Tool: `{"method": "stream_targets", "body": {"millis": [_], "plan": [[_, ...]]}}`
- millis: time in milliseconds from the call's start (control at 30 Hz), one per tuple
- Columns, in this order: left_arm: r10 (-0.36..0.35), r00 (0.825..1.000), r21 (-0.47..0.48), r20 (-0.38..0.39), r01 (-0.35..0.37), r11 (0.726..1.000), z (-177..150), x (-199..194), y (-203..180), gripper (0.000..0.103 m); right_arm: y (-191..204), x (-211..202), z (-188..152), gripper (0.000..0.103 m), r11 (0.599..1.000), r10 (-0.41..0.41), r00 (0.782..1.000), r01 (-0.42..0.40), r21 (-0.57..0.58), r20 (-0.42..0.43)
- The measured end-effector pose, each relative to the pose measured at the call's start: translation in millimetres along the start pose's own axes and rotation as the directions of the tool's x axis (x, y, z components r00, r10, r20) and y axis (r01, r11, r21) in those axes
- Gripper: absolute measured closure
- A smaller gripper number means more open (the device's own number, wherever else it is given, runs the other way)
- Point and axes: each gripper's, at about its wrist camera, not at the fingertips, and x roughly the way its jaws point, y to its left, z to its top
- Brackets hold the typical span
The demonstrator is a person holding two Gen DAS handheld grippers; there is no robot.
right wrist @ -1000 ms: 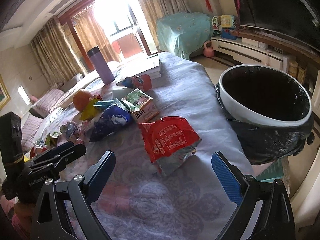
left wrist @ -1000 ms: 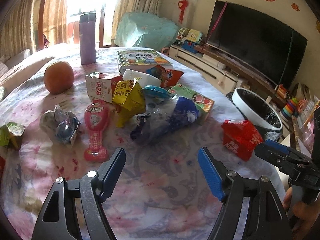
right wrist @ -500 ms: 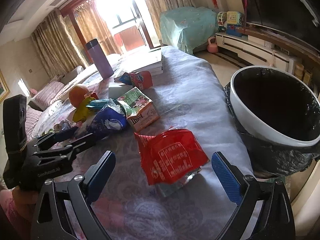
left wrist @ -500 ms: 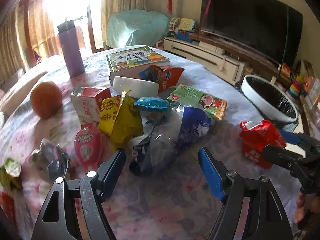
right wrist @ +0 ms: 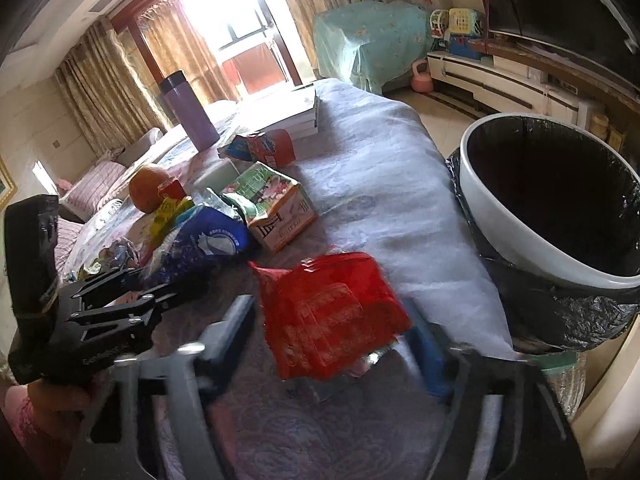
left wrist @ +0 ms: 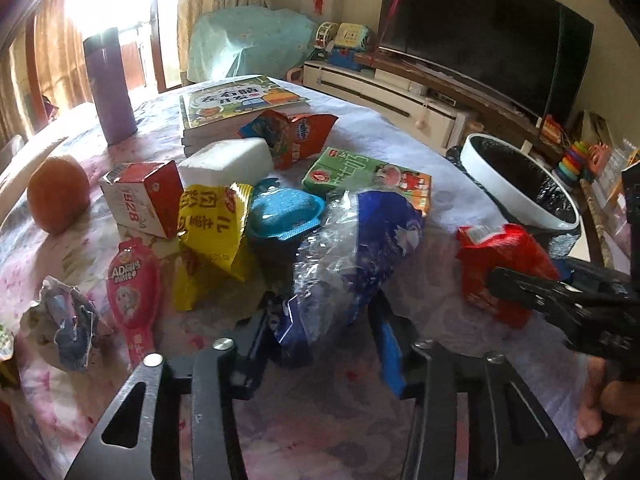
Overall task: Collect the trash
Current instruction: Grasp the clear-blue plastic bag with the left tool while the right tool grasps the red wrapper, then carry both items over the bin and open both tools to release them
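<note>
A blue and clear plastic bag (left wrist: 352,264) lies on the table; my left gripper (left wrist: 326,330) is open around its near end, one finger on each side. A red snack packet (right wrist: 332,312) lies near the table's right edge; my right gripper (right wrist: 336,332) is open with its fingers on both sides of it. The packet also shows in the left wrist view (left wrist: 504,268). A white bin with a black liner (right wrist: 532,216) stands just off the table to the right.
More litter lies beyond: a yellow packet (left wrist: 212,224), red carton (left wrist: 140,196), green carton (left wrist: 368,176), blue cup (left wrist: 284,212), pink wrapper (left wrist: 132,288), crumpled wrapper (left wrist: 68,320). An orange (left wrist: 58,194), purple flask (left wrist: 110,88), books (left wrist: 236,104) and white block (left wrist: 226,162) stand behind.
Both grippers have moved forward. The left one now straddles the blue bag's end and the right one straddles the red packet. Both sets of jaws have narrowed.
</note>
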Motion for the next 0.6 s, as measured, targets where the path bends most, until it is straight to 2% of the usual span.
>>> {"method": "stream_targets", "body": {"millis": [67, 167, 600], "plan": [[-0.015, 1.0, -0.008, 0.005, 0.015, 1.0, -3.4, -4.3, -1.9, 0.064, 1.1, -0.7, -1.0, 0.064, 1.0, -0.007, 1.0, 0.007, -0.002, 0.0], [-0.035, 0.999, -0.017, 0.013, 0.035, 0.999, -9.3, -12.2, -6.6, 0.068, 1.3, -5.7, -3.4, 0.074, 1.0, -0.004, 1.0, 0.004, -0.01, 0.008], [-0.097, 0.995, -0.014, 0.031, 0.098, 0.995, -16.5, -37.8, -34.1, 0.069, -10.4, -41.4, -6.0, 0.077, 1.0, -0.02, 0.997, 0.02, 0.001, 0.074]]}}
